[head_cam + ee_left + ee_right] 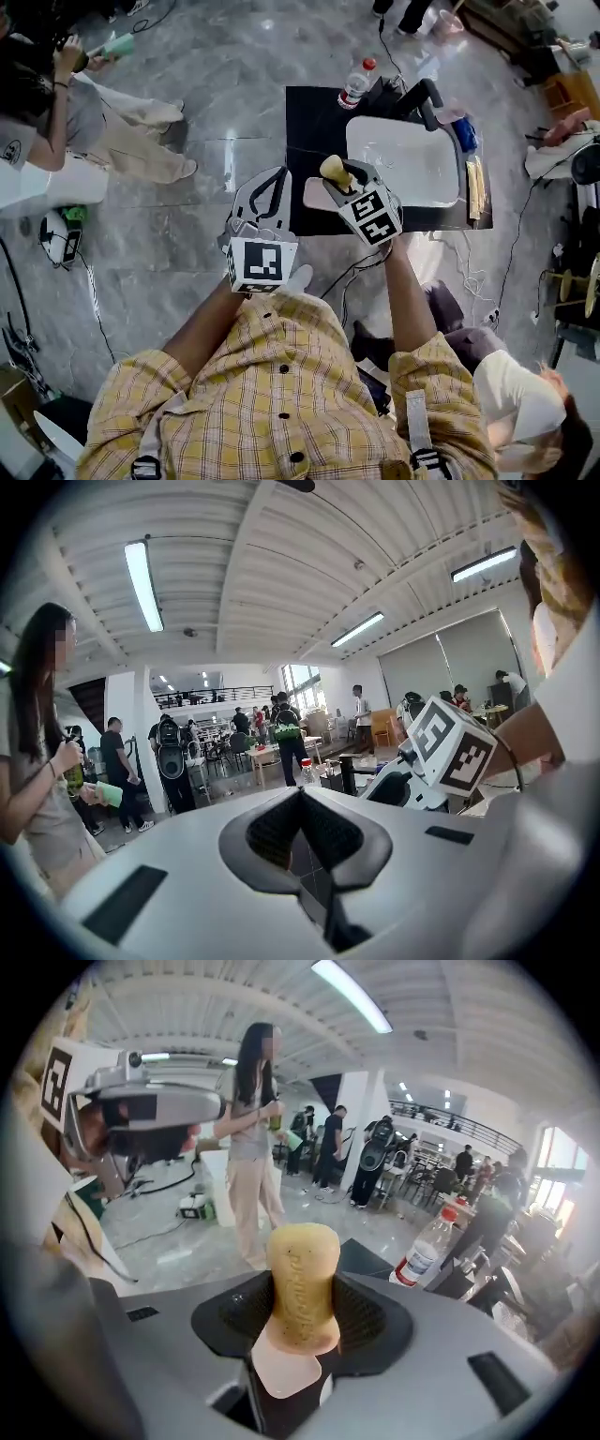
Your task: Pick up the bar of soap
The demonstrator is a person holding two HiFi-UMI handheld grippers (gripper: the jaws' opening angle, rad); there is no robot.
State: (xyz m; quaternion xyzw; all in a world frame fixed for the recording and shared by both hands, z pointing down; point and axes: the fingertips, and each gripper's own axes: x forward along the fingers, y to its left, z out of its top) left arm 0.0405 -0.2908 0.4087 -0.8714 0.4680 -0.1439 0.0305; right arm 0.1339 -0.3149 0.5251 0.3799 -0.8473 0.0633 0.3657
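The right gripper [302, 1312] has its fingers clamped on the yellow soap [302, 1255], which stands upright, clear of the pink dish [317, 195] on the black mat [305, 122]. The left gripper [302, 832] has its fingers closed together and holds nothing.

A speckled yellow-tan bar of soap [302, 1283] is seen mid-frame in the right gripper view, flanked by black ribbed pads [370, 1321], a pale pink plastic piece [286, 1372] below. In the head view, black-and-white squares are shown on a white marker cube [373, 216] at centre, yellow plaid on a shirt [281, 394] at the bottom.
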